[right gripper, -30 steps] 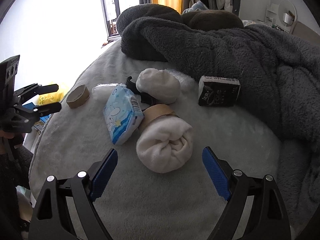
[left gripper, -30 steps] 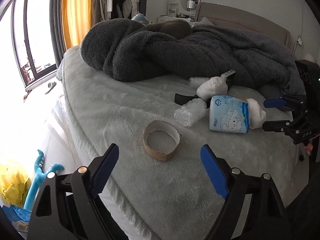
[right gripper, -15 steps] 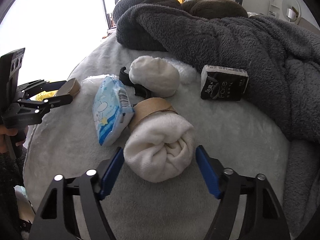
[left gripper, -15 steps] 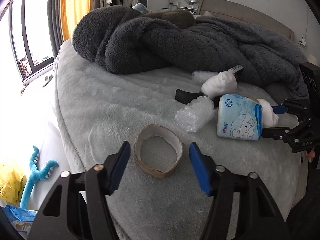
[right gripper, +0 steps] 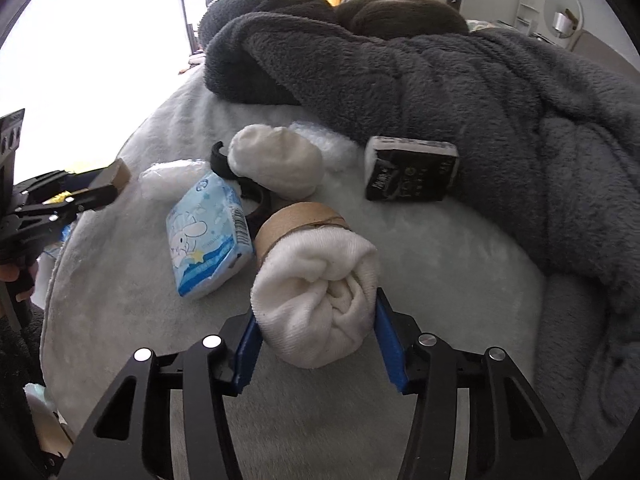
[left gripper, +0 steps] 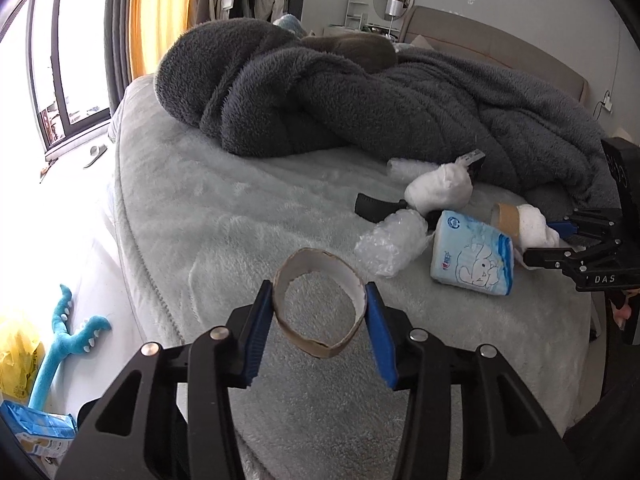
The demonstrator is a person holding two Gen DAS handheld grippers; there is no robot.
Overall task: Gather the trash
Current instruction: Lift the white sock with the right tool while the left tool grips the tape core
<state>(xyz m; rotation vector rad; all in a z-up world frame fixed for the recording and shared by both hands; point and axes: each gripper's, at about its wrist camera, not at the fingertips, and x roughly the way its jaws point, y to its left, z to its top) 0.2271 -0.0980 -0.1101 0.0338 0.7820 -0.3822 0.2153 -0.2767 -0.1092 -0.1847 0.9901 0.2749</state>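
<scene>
A squashed brown cardboard ring [left gripper: 320, 262] lies near the front edge of the pale fleece bed [left gripper: 200, 220]. My left gripper [left gripper: 318, 300] is closing, and both blue pads touch the ring's sides. A rolled white cloth [right gripper: 320, 280] lies against a brown tape roll [right gripper: 300, 220]. My right gripper [right gripper: 316, 312] is closing on the cloth, its pads pressing both flanks. A blue tissue pack [right gripper: 208, 236], crumpled clear plastic [left gripper: 390, 244] and a black packet [right gripper: 410, 170] lie nearby. The right gripper [left gripper: 552, 240] also shows at the right of the left wrist view.
A heaped dark grey blanket [left gripper: 360, 100] covers the far half of the bed. A second white cloth bundle [right gripper: 276, 164] rests on a black curved band [left gripper: 376, 206]. On the floor to the left lie a blue plush toy [left gripper: 68, 340] and a yellow bag [left gripper: 16, 356].
Both grippers have narrowed from wide open. The left one's pads came in around the cardboard ring, and the right one's pads came in around the rolled white cloth.
</scene>
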